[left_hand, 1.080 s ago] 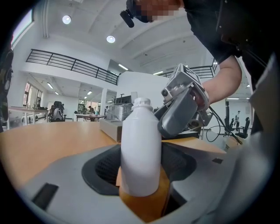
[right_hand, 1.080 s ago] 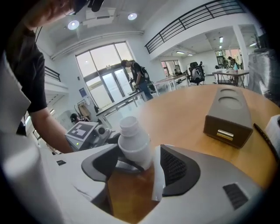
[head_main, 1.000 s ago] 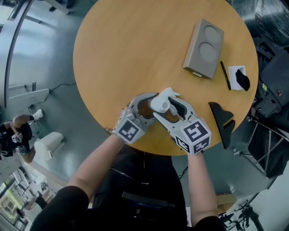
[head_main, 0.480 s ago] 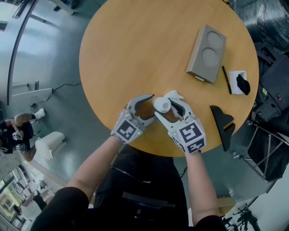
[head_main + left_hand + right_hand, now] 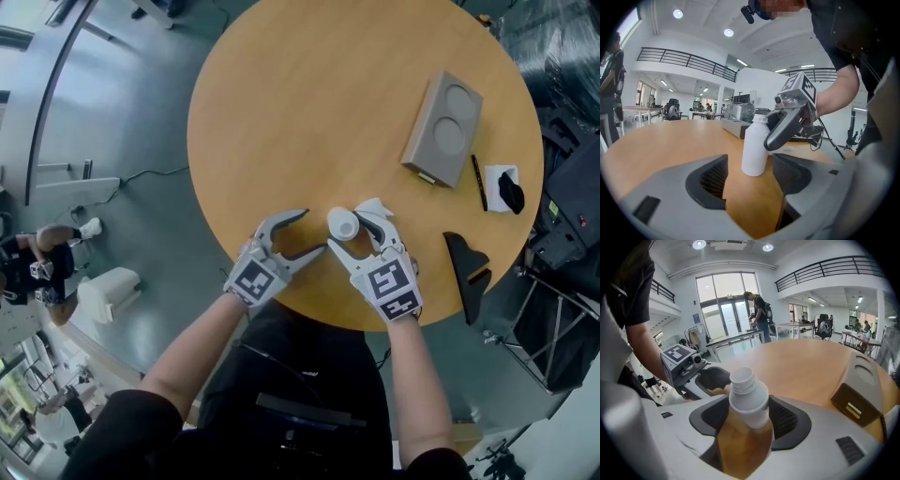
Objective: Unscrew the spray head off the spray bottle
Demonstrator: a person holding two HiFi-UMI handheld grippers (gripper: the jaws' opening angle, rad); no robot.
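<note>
Upright spray bottle (image 5: 343,223), neck open; contents seemingly hidden.

L gripper (image 5: 312,232): lt grey plastic shell, curved jaws, dk ribbed pads (image 5: 714,178).
R gripper (image 5: 359,228): same build; grey shell, dk mesh-textured pads (image 5: 785,420).
Marker cubes: white w/ blk square codes, one per gripper; L cube (image 5: 251,279), R cube (image 5: 386,284).
Clothing: blk shirt (image 5: 300,394), short blk sleeves (image 5: 127,427).
</note>
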